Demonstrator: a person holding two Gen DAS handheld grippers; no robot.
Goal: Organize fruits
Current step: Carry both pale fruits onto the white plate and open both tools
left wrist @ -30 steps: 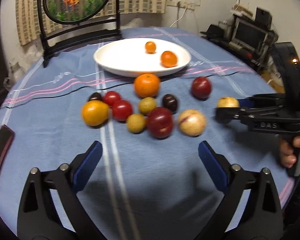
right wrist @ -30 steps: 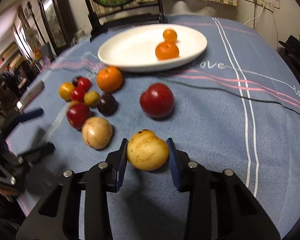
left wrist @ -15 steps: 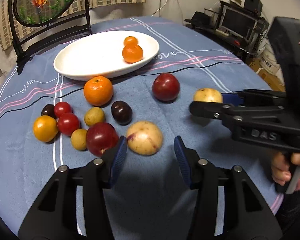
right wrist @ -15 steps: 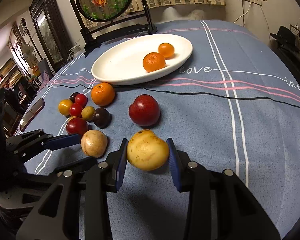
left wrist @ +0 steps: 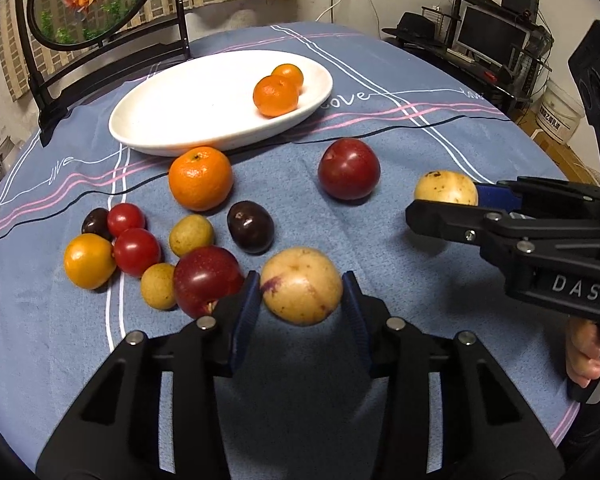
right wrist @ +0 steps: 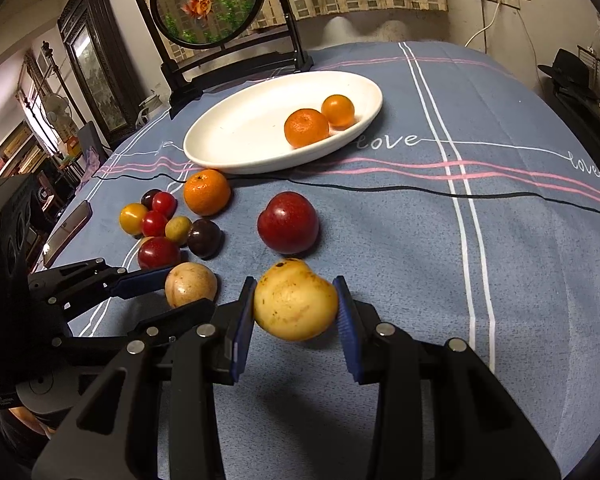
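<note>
The left tool (left wrist: pixel 300 300) has just been closing around a pale, purple-streaked fruit (left wrist: pixel 301 286), and its blue pads now sit against both sides of it; whether they press firmly or only touch is hard to tell from the wrist view. The right tool (right wrist: pixel 296 308) is clamped on a yellow speckled fruit (right wrist: pixel 295 300), which looks slightly lifted above its shadow on the blue cloth of the table (right wrist: pixel 420 240). So the step in hand appears to be a paired pick-up: both tools taking one pale fruit each from the loose scatter.

The white plate (left wrist: pixel 172 120) lies beyond the fruits toward the far side, and two small oranges (left wrist: pixel 276 95) rest in its right end, touching each other. On the cloth remain a larger orange (left wrist: pixel 200 178) just beside the plate's near rim, a red plum (left wrist: pixel 349 168) standing apart, a second red plum (left wrist: pixel 207 280) touching the left tool's outer finger, a dark plum (left wrist: pixel 250 226), and a cluster of small red, yellow and greenish fruits to the left.

The next move probably calls for lifting both fruits clear, carrying them forward over the scatter, and setting them down together. The left lift should rise straight so the neighbouring red plum is not nudged and sent rolling.
</note>
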